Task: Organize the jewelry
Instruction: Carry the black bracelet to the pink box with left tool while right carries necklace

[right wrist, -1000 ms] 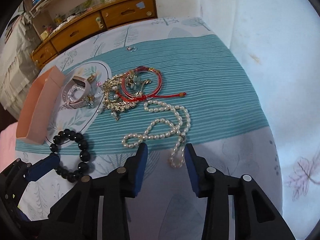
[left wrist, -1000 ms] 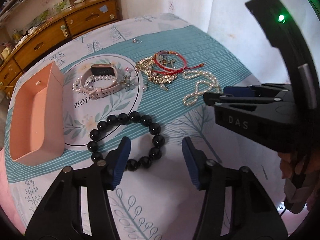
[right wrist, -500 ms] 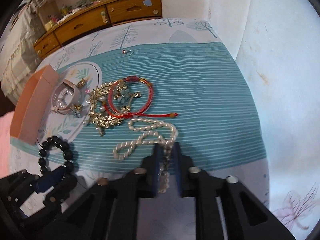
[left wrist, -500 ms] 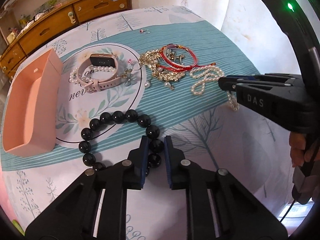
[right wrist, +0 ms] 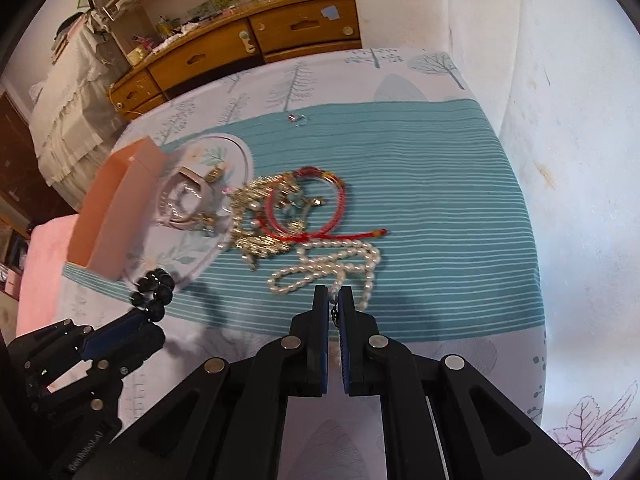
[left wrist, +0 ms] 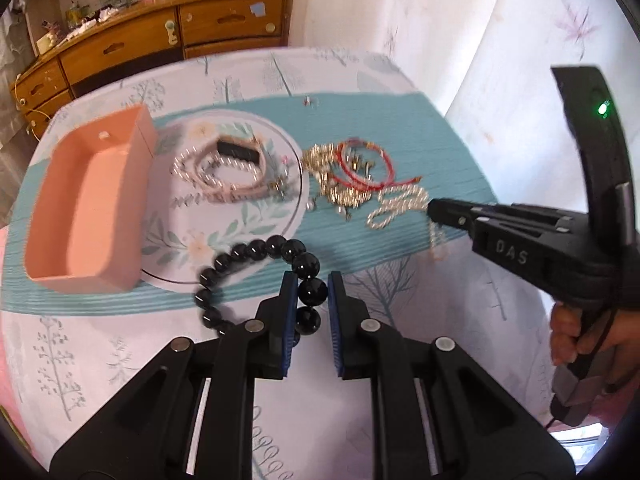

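Observation:
My left gripper [left wrist: 313, 292] is shut on the black bead bracelet [left wrist: 256, 250], whose loop hangs to the left over the cloth; the bracelet also shows in the right wrist view [right wrist: 154, 292]. My right gripper [right wrist: 333, 300] is shut on one end of the white pearl necklace [right wrist: 324, 264], the rest trailing on the teal striped cloth. An open pink box [left wrist: 88, 204] stands at the left. A pink watch with pearl strand [left wrist: 228, 168], a gold chain pile [left wrist: 340, 192] and red cord bracelets [left wrist: 364, 164] lie in the middle.
A small ring [right wrist: 298, 119] lies far back on the cloth. A wooden dresser [right wrist: 256, 40] stands behind the table. The table edge and a white wall [right wrist: 560, 120] are at the right. A round floral print [left wrist: 240, 216] marks the cloth under the watch.
Both grippers shut from open: the left closed on the black bead bracelet, the right on the pearl necklace end. Both have since lifted and pulled back a little with their pieces.

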